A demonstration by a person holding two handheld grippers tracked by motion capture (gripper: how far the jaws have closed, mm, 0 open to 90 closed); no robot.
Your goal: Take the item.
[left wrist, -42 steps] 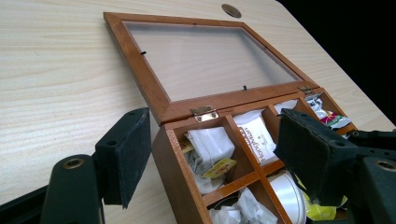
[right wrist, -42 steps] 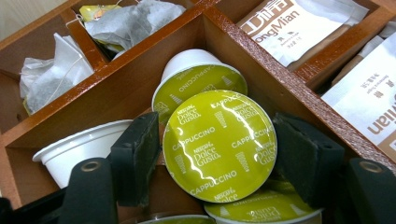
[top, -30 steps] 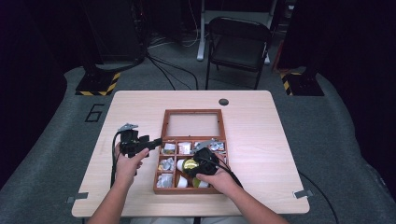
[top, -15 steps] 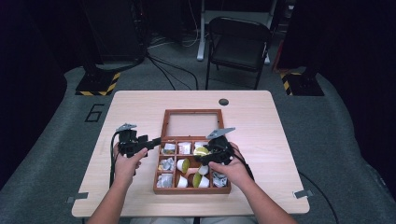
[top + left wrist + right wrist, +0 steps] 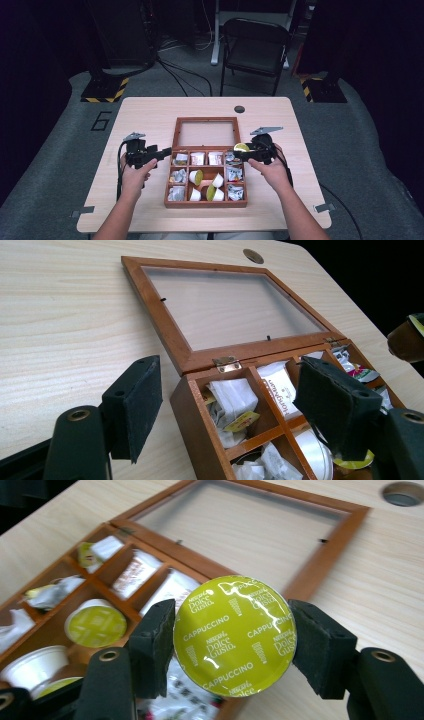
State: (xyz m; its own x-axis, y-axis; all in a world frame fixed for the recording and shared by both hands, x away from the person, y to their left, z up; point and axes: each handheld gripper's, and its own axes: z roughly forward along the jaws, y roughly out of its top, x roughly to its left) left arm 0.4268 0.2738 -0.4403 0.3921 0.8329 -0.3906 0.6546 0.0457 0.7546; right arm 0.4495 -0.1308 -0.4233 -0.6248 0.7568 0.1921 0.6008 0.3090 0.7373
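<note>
Capsule (image 5: 235, 636) | lid print: "Dolce Gusto", "CAPPUCCINO" | in right claw (image 5: 232, 640)

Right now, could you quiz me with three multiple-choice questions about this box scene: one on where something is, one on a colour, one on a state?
1. Where is the capsule with the printed foil top?
A. Between the right tongs' pads
B. On the chair
C. Under the box

2. What colour is that foil top?
A. Red
B. Yellow-green
C. Blue

3. How is the wooden box's glass lid?
A. Shut
B. Taken off
C. Open, lying back on the table

Answers: 1 A, the right gripper view shows both pads pressing its rim. 2 B, the CAPPUCCINO foil is yellow-green. 3 C, it is hinged back flat behind the compartments.
</note>
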